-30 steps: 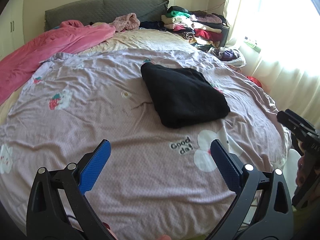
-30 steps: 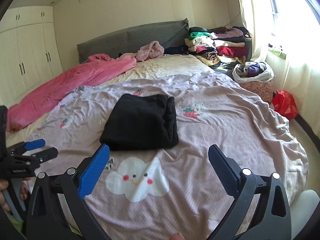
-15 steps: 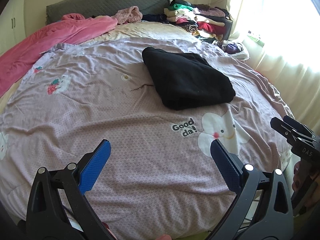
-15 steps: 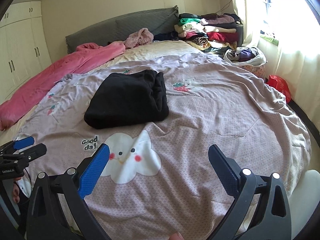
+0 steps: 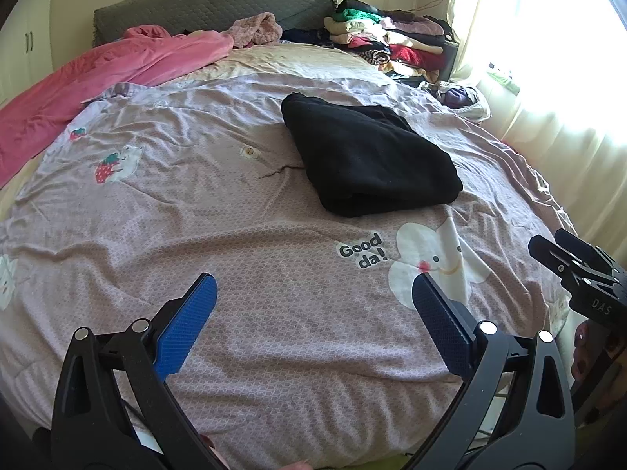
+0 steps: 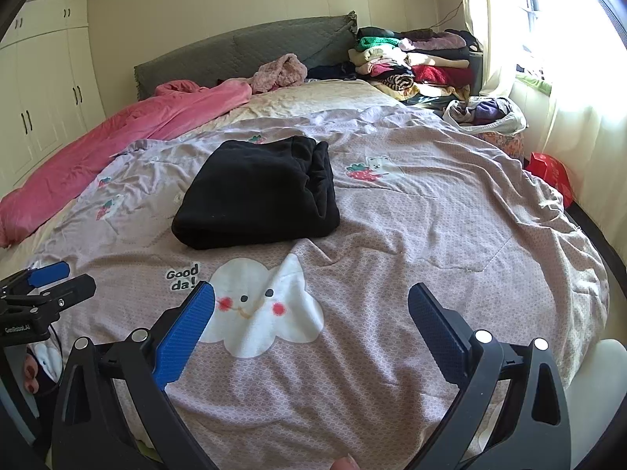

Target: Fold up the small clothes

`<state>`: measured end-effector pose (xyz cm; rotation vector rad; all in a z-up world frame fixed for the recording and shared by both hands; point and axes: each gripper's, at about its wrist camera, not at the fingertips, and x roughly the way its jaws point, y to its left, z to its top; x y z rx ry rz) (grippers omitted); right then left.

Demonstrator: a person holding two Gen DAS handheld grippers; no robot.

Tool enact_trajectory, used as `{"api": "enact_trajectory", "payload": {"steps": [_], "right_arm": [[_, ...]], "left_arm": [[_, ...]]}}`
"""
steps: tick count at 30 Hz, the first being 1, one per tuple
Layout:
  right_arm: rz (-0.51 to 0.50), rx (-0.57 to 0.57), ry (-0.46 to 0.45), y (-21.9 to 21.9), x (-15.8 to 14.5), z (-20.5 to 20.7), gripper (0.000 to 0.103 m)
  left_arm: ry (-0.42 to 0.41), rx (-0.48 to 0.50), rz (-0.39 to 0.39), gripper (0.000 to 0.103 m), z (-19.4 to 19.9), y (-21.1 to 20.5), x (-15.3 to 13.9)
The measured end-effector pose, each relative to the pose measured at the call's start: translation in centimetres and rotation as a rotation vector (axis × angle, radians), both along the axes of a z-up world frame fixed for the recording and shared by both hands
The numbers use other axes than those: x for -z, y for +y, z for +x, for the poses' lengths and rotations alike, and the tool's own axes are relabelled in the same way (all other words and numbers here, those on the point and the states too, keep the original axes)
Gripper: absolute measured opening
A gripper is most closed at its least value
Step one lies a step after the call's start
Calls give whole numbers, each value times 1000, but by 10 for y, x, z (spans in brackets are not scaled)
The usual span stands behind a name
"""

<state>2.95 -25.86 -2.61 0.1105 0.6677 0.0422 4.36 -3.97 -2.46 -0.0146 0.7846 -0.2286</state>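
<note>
Beyond the cloud print (image 6: 258, 305), a fleecy black garment (image 6: 258, 199) lay folded square (both grippers (image 5: 313, 313) (image 6: 311, 315) gaped wide, empty).

Folded garment (image 6: 258, 199) lies on the bedspread (image 6: 431, 235), mid-bed, w/ the cloud print (image 6: 258, 313) just in front of it & the "Good da!" print (image 6: 182, 276) left of that cloud. Blanket (image 6: 117, 137) runs along the bed's left side, back to the headboard (image 6: 243, 51). Clothes stack (image 6: 411, 62) sits at the far right corner; basket (image 6: 486, 115) in front of it, beside the bed. 2 grippers hover over the near edge, left gripper (image 5: 311, 313) & right gripper (image 6: 309, 321), each w/ fingers spread wide, well short of the garment.
</note>
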Motion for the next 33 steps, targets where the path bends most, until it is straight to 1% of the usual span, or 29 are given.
{"api": "enact_trajectory", "payload": {"steps": [17, 33], "right_arm": [[11, -6, 19, 7, 4, 0, 99], [-1, -16, 27, 10, 2, 0, 99]], "left_arm": [[6, -7, 2, 94, 0, 3, 1], [4, -14, -6, 94, -2, 1, 0]]}}
